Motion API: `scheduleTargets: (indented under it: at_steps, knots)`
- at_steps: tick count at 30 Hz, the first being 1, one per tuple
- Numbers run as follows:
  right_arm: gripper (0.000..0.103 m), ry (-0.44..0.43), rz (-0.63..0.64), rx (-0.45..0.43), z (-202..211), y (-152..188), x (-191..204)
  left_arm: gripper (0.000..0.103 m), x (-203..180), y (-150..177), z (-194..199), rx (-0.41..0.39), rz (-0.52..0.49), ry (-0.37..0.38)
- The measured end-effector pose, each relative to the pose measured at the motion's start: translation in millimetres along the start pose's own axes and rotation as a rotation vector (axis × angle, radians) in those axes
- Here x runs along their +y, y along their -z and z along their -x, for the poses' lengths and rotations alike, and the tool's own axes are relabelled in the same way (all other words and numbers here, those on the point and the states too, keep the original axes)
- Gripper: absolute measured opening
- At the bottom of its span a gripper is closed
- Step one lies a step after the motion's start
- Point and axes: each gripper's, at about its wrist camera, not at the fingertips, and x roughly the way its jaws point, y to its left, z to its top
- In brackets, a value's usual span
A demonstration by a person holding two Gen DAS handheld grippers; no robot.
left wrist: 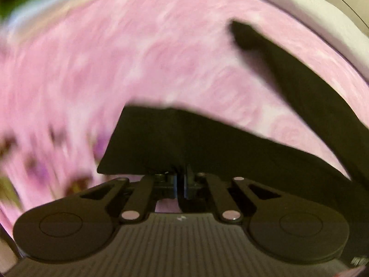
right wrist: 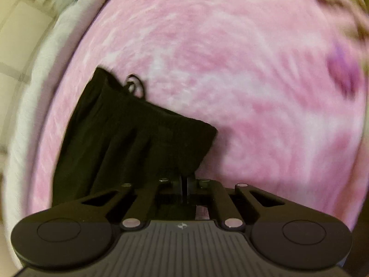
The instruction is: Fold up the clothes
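Both views were pretty blurry; the left gripper (left wrist: 181,184) had its jaws pinched together on the black garment (left wrist: 196,138); same deal with the right gripper (right wrist: 184,188), clamped on the cloth's edge; the garment (right wrist: 129,133) hung over the pink blanket (right wrist: 242,80), its drawstring loop (right wrist: 136,85) up at the waistband.

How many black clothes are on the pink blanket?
1. One black garment lies on the pink blanket, near its white edge, with the left gripper and right gripper both pinching it. Blur may hide others.
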Motion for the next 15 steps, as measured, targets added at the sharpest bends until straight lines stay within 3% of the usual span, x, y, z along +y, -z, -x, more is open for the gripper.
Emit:
scheduleTargets:
  at_steps: [2,5,8,10,12,14,15]
  knots:
    - [0.001,0.016,0.103,0.024,23,-11,23,0.003,-5,-9,18,0.002,-0.077,-0.011]
    - [0.0,0.069,0.175,0.061,50,-25,32,0.004,-9,6,8,0.047,-0.15,-0.055]
    - [0.001,0.132,0.195,0.14,28,-23,18,0.01,-14,42,-24,0.123,-0.202,-0.143]
    - [0.005,0.204,0.18,0.197,2,-14,1,0.015,-15,54,-24,0.11,-0.222,-0.178]
    - [0.03,0.253,0.197,0.18,0,-8,-3,0.025,-15,55,-13,0.109,-0.224,-0.228]
    - [0.048,0.31,0.243,0.143,10,-6,0,0.028,-17,52,2,0.098,-0.221,-0.275]
    - [0.049,0.342,0.275,0.12,16,-5,5,0.031,-19,51,11,0.085,-0.219,-0.296]
